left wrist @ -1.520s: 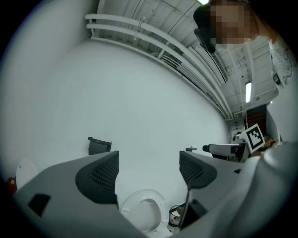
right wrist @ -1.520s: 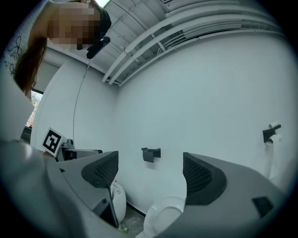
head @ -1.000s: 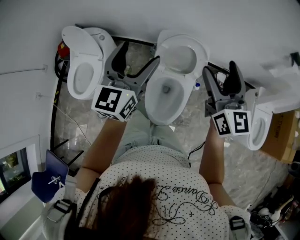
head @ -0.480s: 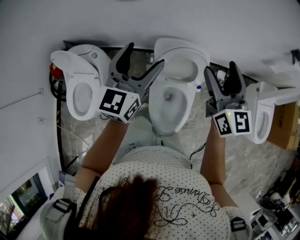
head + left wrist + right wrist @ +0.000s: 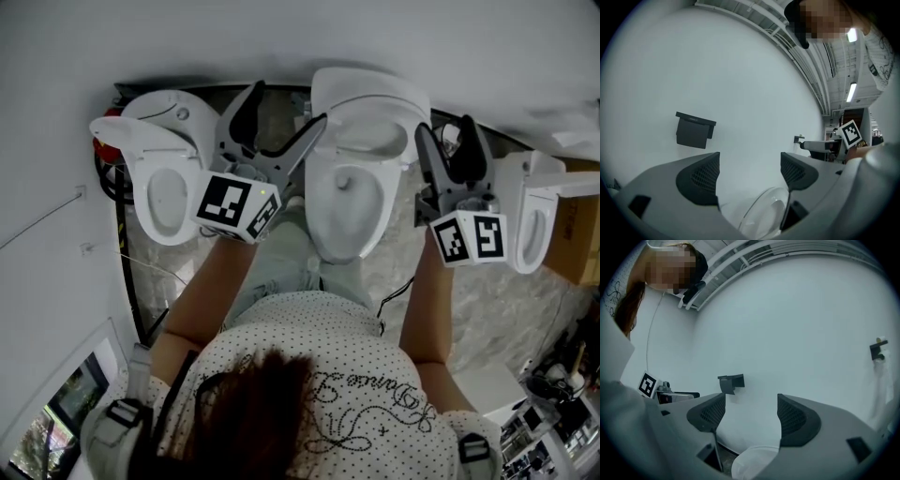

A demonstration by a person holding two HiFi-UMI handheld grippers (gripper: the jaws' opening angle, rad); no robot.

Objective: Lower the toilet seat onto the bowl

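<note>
In the head view the middle toilet's bowl lies open, its white seat and lid raised against the wall. My left gripper stands open just left of that seat, touching nothing. My right gripper is open to the seat's right; its jaws have just been closing a little, with nothing between them. In the left gripper view the open left gripper faces the white wall, a curved toilet rim below it. In the right gripper view the right gripper also faces the wall, a white toilet part low between the fingers.
A second toilet stands at the left and a third at the right, each close beside a gripper. A black box hangs on the wall. Cables and a red object lie at the far left. The floor is grey marble.
Both grippers have moved forward toward the wall and a little lower, now flanking the middle toilet's raised seat. The right jaws stand slightly narrower.
</note>
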